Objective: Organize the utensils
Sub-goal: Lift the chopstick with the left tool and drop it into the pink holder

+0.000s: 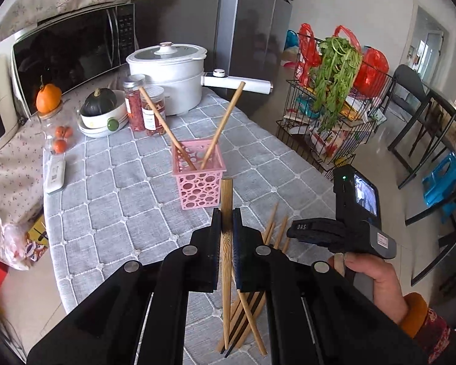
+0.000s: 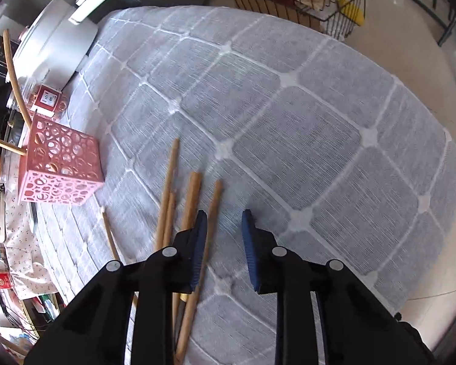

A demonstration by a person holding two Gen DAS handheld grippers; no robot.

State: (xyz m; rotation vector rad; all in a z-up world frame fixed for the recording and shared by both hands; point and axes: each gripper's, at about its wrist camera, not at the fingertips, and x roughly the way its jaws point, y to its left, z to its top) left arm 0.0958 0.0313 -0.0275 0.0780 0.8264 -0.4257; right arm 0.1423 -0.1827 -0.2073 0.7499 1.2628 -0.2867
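Left gripper (image 1: pixel 227 222) clamped on one wooden chopstick (image 1: pixel 227 194), raised above the quilted grey surface (image 1: pixel 112 182), lower end lost among the loose chopsticks (image 1: pixel 249 319). Pink perforated basket (image 1: pixel 199 179) just beyond, two chopsticks leaning inside. Right gripper (image 2: pixel 225 228) partly open, nothing pinched, one loose chopstick (image 2: pixel 211 213) beside its left finger; pile blurred, partly hidden behind the fingers.
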